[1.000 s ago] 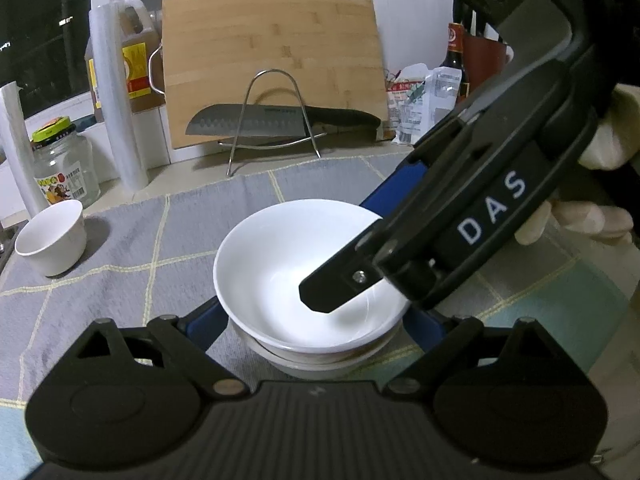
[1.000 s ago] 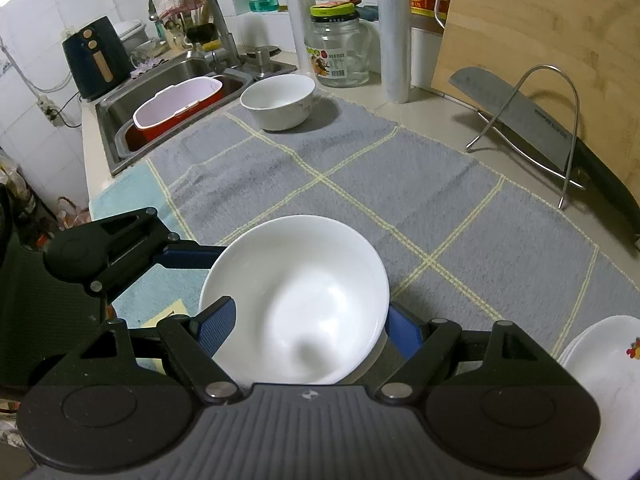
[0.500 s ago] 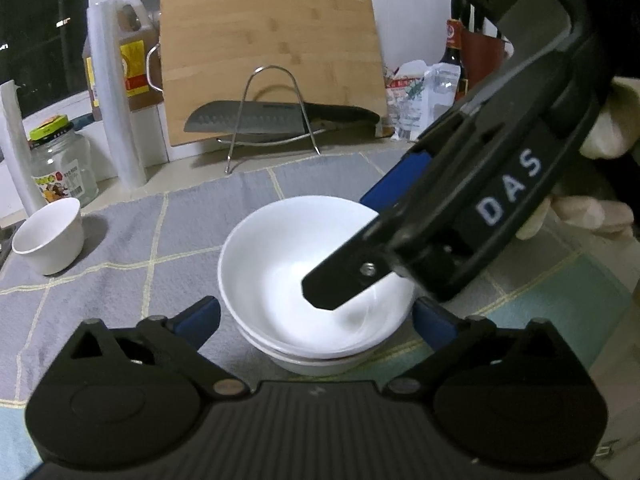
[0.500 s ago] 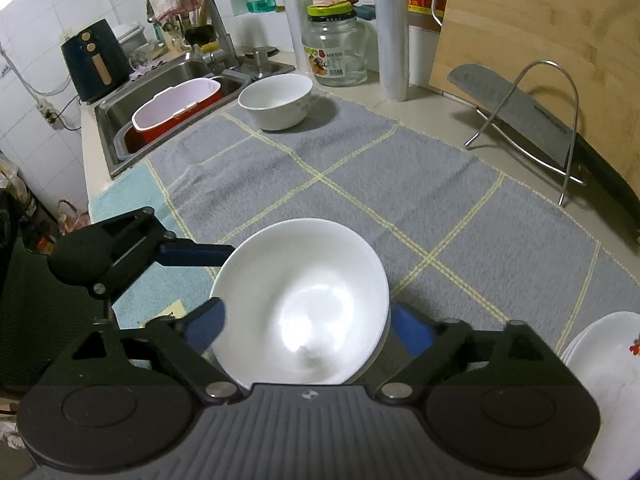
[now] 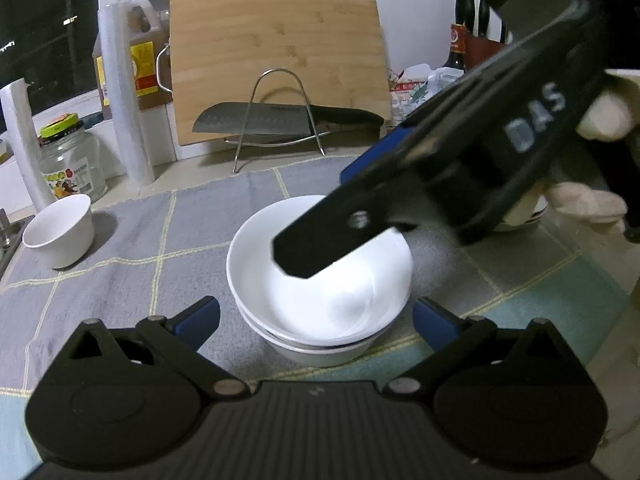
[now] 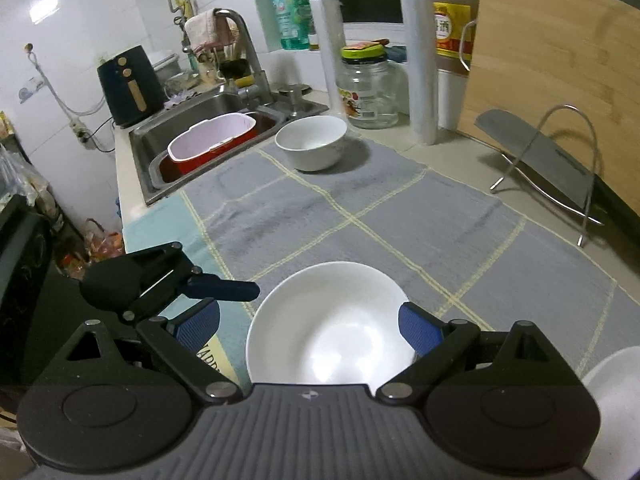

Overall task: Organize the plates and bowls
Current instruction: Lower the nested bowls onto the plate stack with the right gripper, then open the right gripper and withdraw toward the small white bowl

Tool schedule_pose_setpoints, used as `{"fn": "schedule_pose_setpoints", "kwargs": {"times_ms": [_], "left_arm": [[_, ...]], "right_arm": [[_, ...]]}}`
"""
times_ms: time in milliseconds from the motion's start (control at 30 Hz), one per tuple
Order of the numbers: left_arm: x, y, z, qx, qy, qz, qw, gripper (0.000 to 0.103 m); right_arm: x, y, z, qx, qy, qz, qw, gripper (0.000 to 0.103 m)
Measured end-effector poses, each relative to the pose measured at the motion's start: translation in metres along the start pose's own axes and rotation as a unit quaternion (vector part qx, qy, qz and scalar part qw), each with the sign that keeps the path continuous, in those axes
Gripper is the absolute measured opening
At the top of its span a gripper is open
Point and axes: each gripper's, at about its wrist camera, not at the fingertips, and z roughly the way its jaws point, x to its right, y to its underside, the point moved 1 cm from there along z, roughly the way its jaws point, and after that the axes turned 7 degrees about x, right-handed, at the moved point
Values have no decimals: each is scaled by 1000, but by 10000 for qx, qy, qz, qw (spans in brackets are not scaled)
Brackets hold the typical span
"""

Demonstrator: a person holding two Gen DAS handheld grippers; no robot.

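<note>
A white bowl (image 5: 320, 296) sits nested in another white bowl (image 5: 316, 352) on the grey checked cloth (image 5: 132, 248). My left gripper (image 5: 316, 320) is open, its blue pads apart on either side of the stack and clear of it. My right gripper (image 6: 310, 326) is open above the same top bowl (image 6: 328, 332), not touching it; its body also crosses the left wrist view (image 5: 440, 176). A small white bowl (image 5: 60, 230) stands alone at the cloth's far left; it also shows in the right wrist view (image 6: 312, 142). A white plate (image 6: 616, 396) shows at the right edge.
A bamboo cutting board (image 5: 280, 60) leans at the back behind a wire rack (image 5: 276, 120) holding a knife (image 5: 280, 120). A glass jar (image 5: 70, 160), film rolls and oil bottles line the wall. The sink (image 6: 208, 148) holds a red and white tub.
Both grippers opened and drew back from the bowl stack, and the right one rose. The top bowl now rests free in the lower bowl.
</note>
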Motion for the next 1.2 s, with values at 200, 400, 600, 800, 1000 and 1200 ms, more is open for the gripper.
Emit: {"fn": "schedule_pose_setpoints", "kwargs": {"times_ms": [200, 400, 600, 800, 1000, 1200], "left_arm": [[1, 1, -3, -13, -83, -31, 10000, 102], [-2, 2, -4, -18, -174, -101, 9998, 102], [-2, 1, -7, 21, -242, -128, 9996, 102], [-6, -4, -22, 99, -443, -145, 9989, 102], [-39, -7, -45, 238, -828, -248, 9960, 102], [-106, -5, -36, 190, -982, -87, 9949, 102]], "right_arm": [[6, -4, 19, -52, -23, 58, 10000, 97], [8, -4, 28, -142, -43, 52, 9999, 97], [6, -5, 29, -175, 11, -5, 9998, 97], [6, -15, 16, -30, -47, -85, 9999, 102], [4, -32, 19, 9, 0, -163, 9999, 103], [-7, -58, 39, 86, 287, -150, 9994, 103]]}}
